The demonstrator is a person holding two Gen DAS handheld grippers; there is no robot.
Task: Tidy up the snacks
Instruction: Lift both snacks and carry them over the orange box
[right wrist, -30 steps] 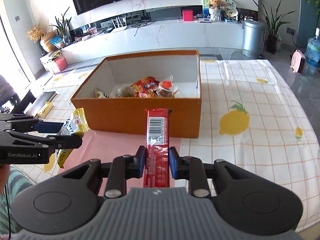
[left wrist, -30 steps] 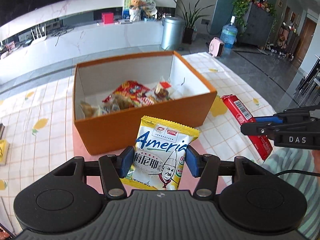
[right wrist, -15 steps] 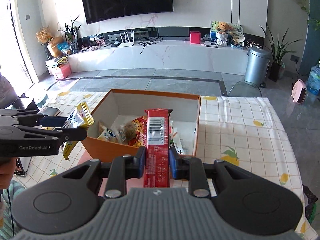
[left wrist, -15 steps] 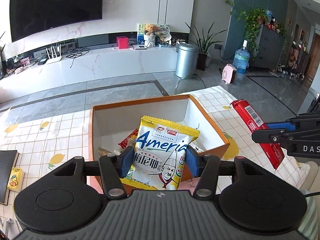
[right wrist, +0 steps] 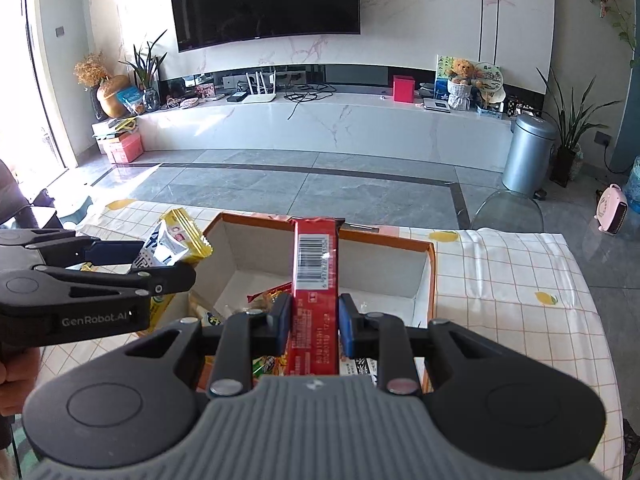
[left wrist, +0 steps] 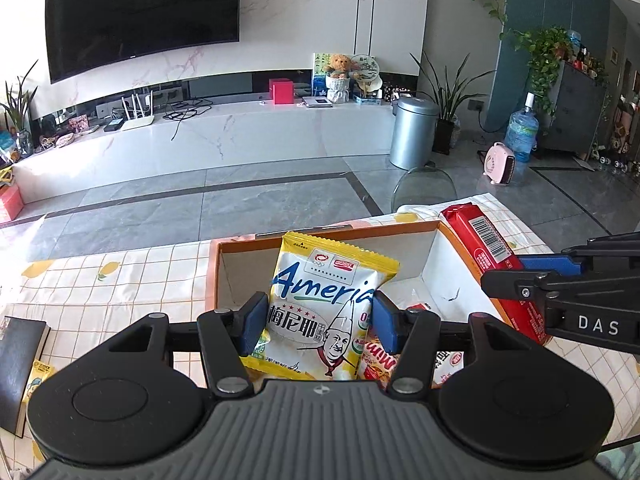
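My left gripper [left wrist: 319, 322] is shut on a yellow-and-white snack packet [left wrist: 326, 300], held upright over the near part of the orange box [left wrist: 213, 276]. My right gripper [right wrist: 313, 326] is shut on a long red bar with a barcode [right wrist: 314, 276], also held above the orange box [right wrist: 430, 280]. Several snack packs [right wrist: 268, 296] lie on the box's white floor. In the left wrist view the red bar [left wrist: 486, 252] and the right gripper [left wrist: 532, 276] hang over the box's right wall. In the right wrist view the left gripper [right wrist: 160, 262] and its packet [right wrist: 176, 240] hover over the box's left wall.
The box stands on a table with a white checked lemon-print cloth [right wrist: 512, 280]. A black book [left wrist: 18, 364] with a small yellow pack beside it lies at the table's left. A clear chair back [left wrist: 424, 186] stands past the far edge. A hand [right wrist: 14, 380] grips the left gripper's handle.
Both grippers rose and moved forward with their snacks, from in front of the box's near wall to above the box. Both grips stayed shut.
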